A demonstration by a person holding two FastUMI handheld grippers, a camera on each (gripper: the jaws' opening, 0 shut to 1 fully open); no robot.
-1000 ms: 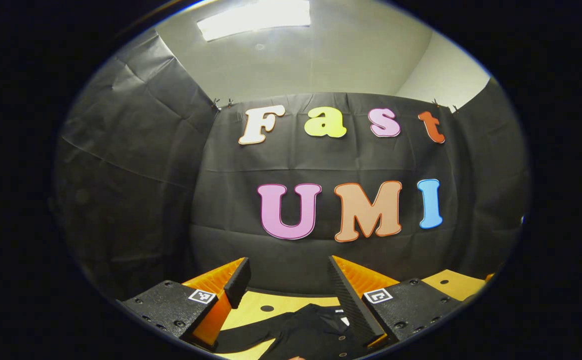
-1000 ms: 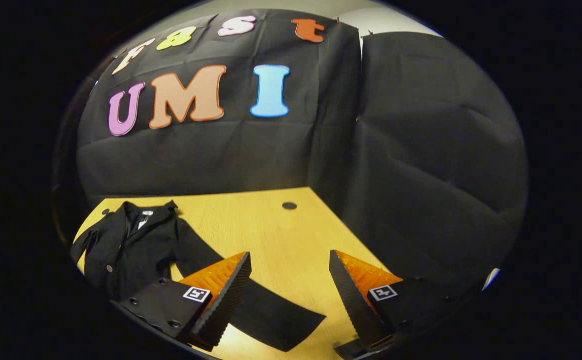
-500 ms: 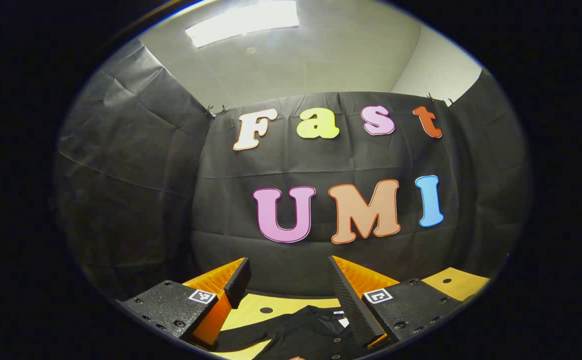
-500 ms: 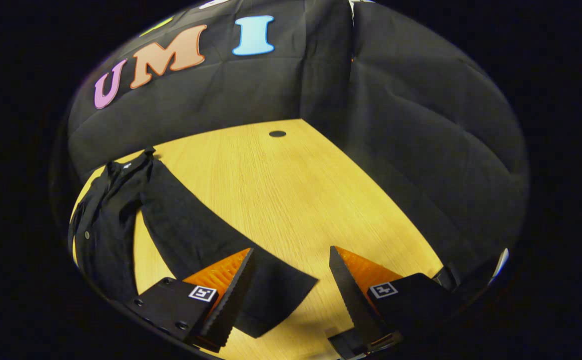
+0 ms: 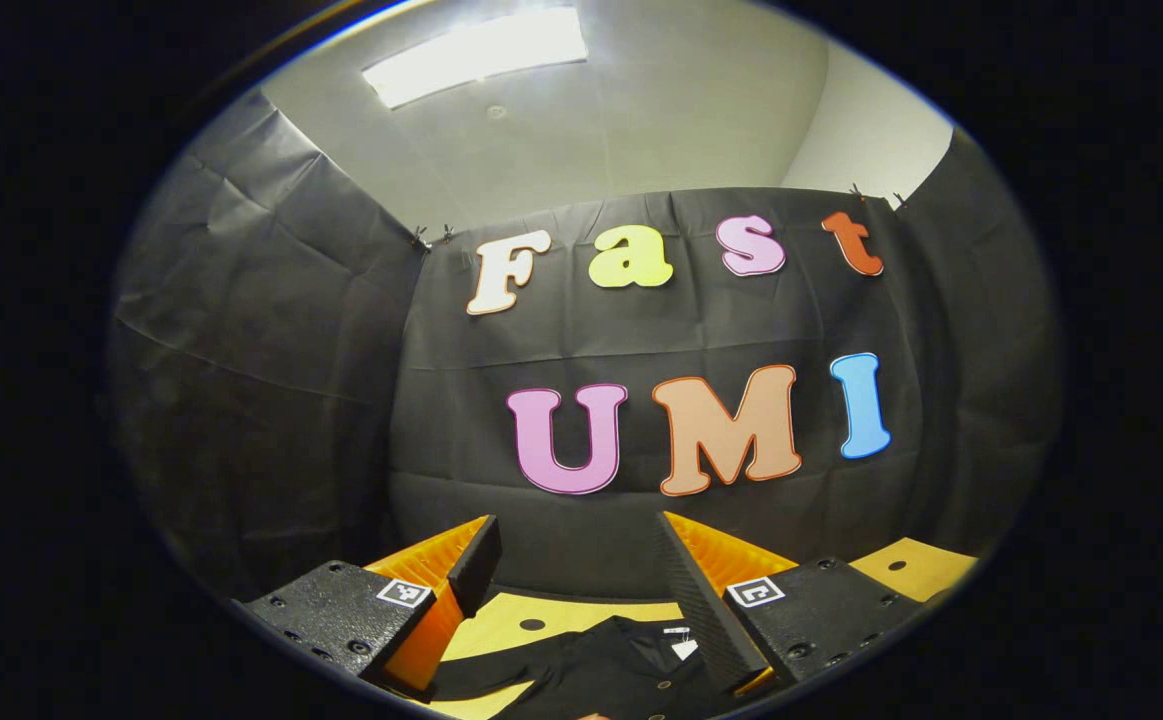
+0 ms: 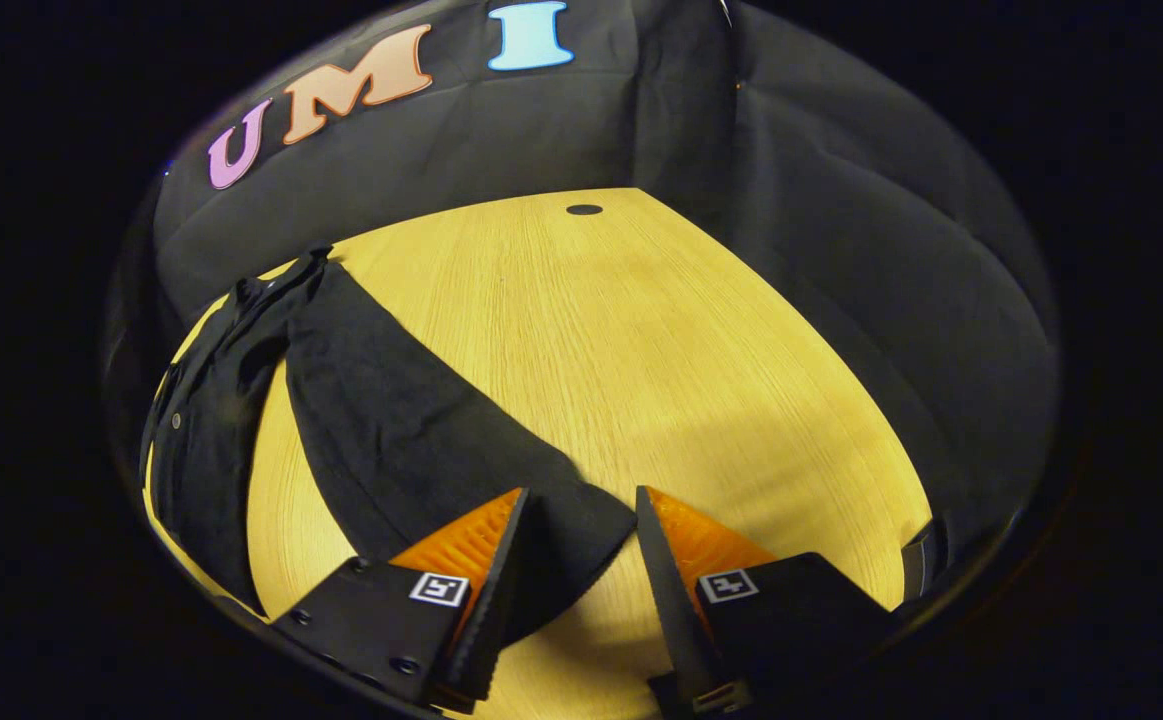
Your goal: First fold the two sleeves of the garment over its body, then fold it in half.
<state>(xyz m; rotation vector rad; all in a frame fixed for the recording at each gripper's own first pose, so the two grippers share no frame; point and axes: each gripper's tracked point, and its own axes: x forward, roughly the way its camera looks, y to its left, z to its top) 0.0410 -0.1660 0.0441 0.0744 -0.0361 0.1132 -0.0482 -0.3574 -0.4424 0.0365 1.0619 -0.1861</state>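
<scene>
A black button-up garment point(image 5: 601, 670) lies on the wooden table, its collar just below and ahead of my left gripper point(image 5: 575, 520), which hangs open above it with nothing between its fingers. In the right gripper view the garment's body point(image 6: 206, 420) lies at the left and its long sleeve point(image 6: 391, 430) stretches out flat towards me. My right gripper point(image 6: 580, 494) is low over the sleeve's cuff end. The cuff lies between its two orange fingers, which stand apart with a narrow gap and do not press on the cloth.
The yellow wooden table point(image 6: 701, 330) has bare surface to the right of the sleeve and a small dark hole point(image 6: 584, 209) near its far edge. Black cloth walls close the booth behind and to the right.
My right gripper has tilted down and come closer to the sleeve's cuff, and its fingers have drawn nearer to each other. The left gripper has hardly moved.
</scene>
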